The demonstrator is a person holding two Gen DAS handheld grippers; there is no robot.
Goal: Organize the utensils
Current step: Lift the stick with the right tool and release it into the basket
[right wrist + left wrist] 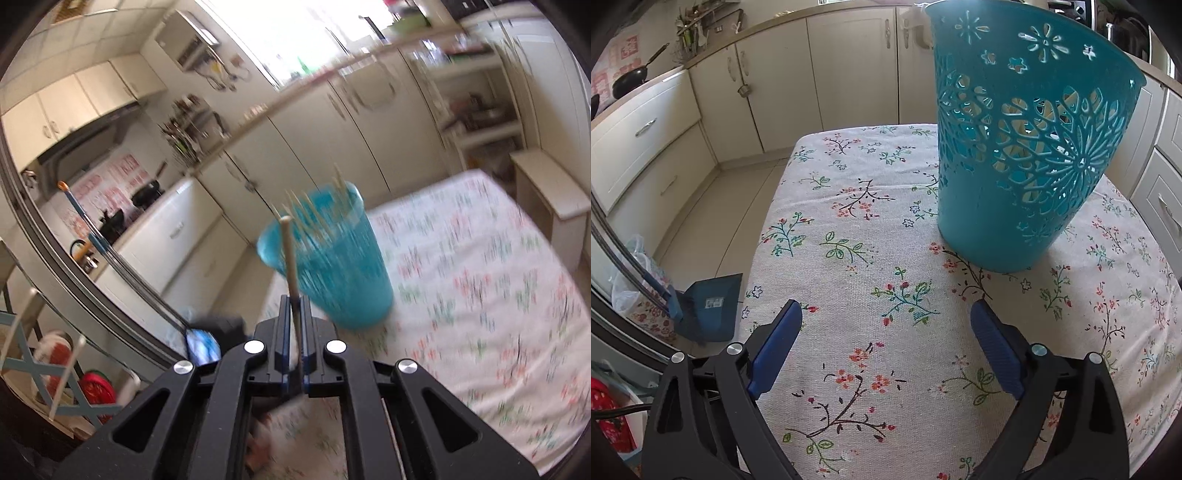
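Note:
A teal perforated plastic basket (1015,177) stands on the floral tablecloth (871,258), with pale wooden utensils showing through its cut-outs. My left gripper (886,314) hangs open above the cloth in front of the basket, nothing between its blue pads. In the right wrist view my right gripper (294,299) is shut on a wooden utensil (288,254), whose thin handle sticks up in front of the blurred basket (332,258). Several wooden sticks (317,210) poke out of the basket's rim.
Cream kitchen cabinets (820,81) line the far wall behind the table. A blue dustpan (709,310) and bags sit on the floor to the left. A black pan (631,79) rests on the counter. The table's left edge (764,236) drops to the tiled floor.

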